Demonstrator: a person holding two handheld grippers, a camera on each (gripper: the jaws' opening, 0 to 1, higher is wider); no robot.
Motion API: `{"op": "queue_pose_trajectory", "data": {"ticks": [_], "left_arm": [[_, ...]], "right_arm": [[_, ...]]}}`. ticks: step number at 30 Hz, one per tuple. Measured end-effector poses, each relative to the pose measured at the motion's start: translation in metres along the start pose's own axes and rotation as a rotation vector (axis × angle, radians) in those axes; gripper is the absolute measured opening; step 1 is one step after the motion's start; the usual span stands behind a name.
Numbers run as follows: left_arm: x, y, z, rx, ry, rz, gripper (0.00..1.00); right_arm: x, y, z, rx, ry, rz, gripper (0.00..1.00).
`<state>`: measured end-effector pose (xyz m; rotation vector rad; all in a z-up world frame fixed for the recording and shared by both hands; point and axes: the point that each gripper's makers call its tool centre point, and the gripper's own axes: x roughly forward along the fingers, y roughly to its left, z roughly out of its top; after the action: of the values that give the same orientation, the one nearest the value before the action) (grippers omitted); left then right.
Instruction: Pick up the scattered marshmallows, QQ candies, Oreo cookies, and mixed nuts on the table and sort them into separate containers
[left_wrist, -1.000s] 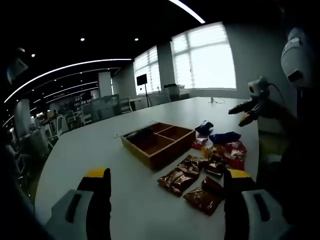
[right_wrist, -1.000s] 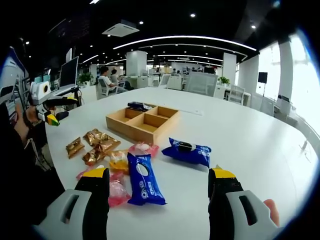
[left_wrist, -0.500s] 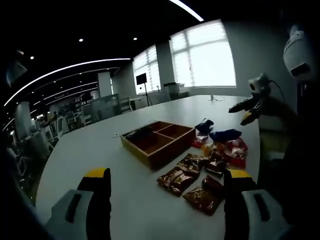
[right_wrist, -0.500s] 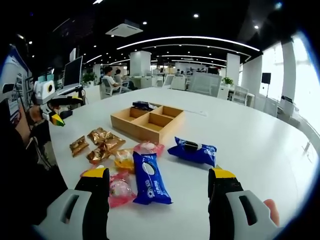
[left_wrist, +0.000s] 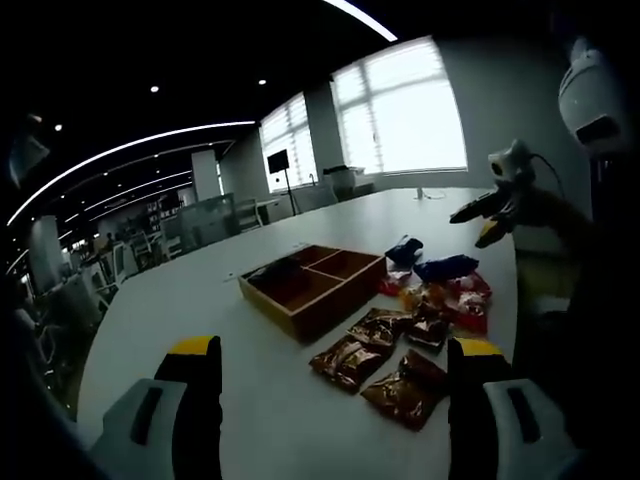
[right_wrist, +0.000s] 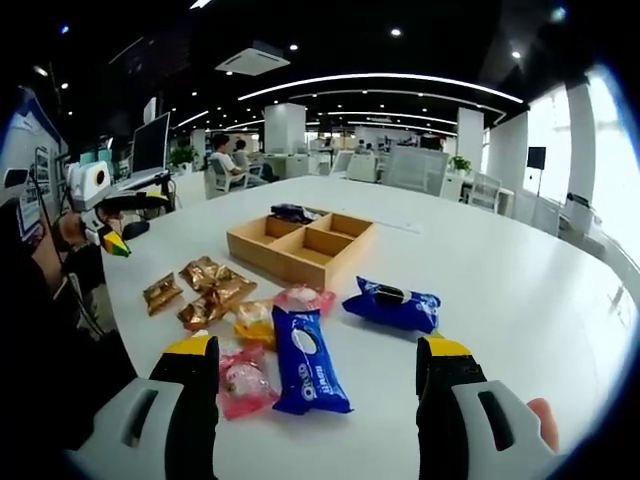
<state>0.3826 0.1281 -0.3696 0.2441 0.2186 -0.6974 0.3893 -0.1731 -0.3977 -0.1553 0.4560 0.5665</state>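
My right claw (right_wrist: 317, 375) and left claw (left_wrist: 334, 375) both hang spread and empty over the white table (right_wrist: 500, 290). Before me lie two blue Oreo packs (right_wrist: 309, 372), three gold nut packs (right_wrist: 205, 288), perhaps three pink and yellow sweets (right_wrist: 242, 380), all just beside the wooden tray (right_wrist: 300, 247), one dark packet inside.

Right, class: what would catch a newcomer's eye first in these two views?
Two bright blue cookie packets lie on the white table between the right gripper's open yellow-tipped jaws. Behind them sits a compartmented wooden tray, with shiny brown-gold snack packets and pink candy packets scattered to its left.
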Motion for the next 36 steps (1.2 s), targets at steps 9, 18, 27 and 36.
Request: {"op": "queue_pose_trajectory", "data": {"ticks": [9, 18, 27, 36], "left_arm": [[0.0026, -0.0056, -0.0044, -0.007, 0.006, -0.01, 0.97], [0.0053, -0.0053, -0.0011, 0.007, -0.014, -0.007, 0.97], [0.0056, -0.006, -0.0015, 0.005, -0.007, -0.005, 0.97], [0.0031, -0.0052, 0.0002, 0.008, -0.013, -0.001, 0.97]], "right_arm": [[-0.0041, 0.0027, -0.0023, 0.001, -0.002, -0.001, 0.77], [-0.0042, -0.003, -0.0069, 0.014, 0.003, -0.008, 0.77], [0.0004, -0.0038, -0.0082, 0.016, 0.01, -0.002, 0.77], [0.0046, -0.0009, -0.0056, 0.013, 0.013, 0.008, 0.77]]}}
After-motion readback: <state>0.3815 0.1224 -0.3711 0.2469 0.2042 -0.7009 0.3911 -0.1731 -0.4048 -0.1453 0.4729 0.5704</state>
